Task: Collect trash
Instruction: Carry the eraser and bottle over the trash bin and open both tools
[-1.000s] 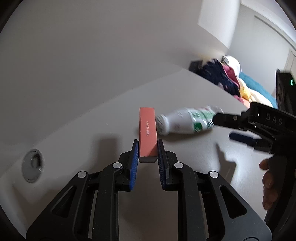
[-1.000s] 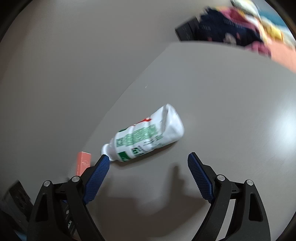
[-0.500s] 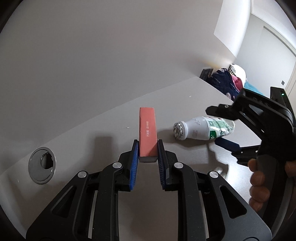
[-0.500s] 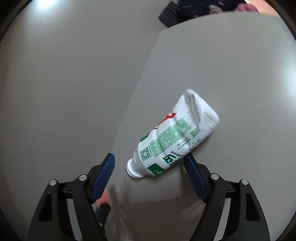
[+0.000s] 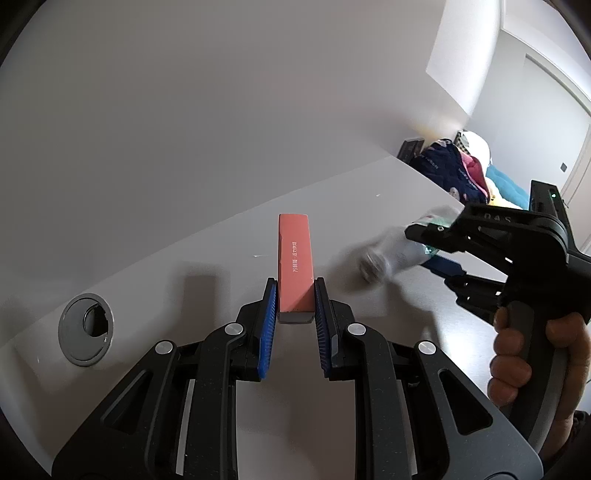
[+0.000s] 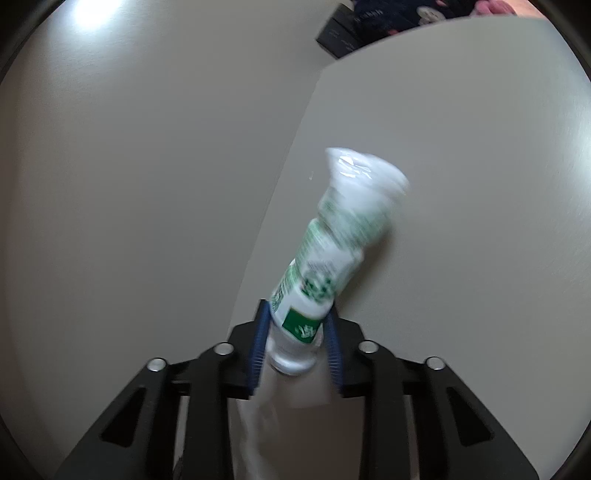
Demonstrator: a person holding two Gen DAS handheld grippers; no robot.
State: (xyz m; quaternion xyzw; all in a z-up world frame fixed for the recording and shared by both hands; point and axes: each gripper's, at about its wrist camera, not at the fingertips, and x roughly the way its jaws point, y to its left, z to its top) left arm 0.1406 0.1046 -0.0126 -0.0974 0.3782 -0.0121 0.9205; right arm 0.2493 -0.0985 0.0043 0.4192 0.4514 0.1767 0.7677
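Note:
My left gripper [image 5: 294,295] is shut on a long salmon-pink box [image 5: 294,258] that points away from me above the grey table [image 5: 221,251]. A white plastic bottle [image 6: 332,236] with a green label lies blurred between the blue pads of my right gripper [image 6: 295,325]. Those jaws are closing, and the pads press on the bottle near its neck. From the left wrist view the right gripper [image 5: 439,251] is at the right, held by a hand [image 5: 532,354], with the blurred bottle [image 5: 391,247] in it.
A round metal cable grommet [image 5: 85,329] sits in the table at the left. Past the table's far corner are a heap of clothes [image 5: 458,166] and a dark box [image 6: 340,33]. A plain wall rises behind the table.
The right gripper's jaws came together around the bottle's neck end and the bottle swung to point away from the camera. The left gripper kept its hold on the pink box and stayed put.

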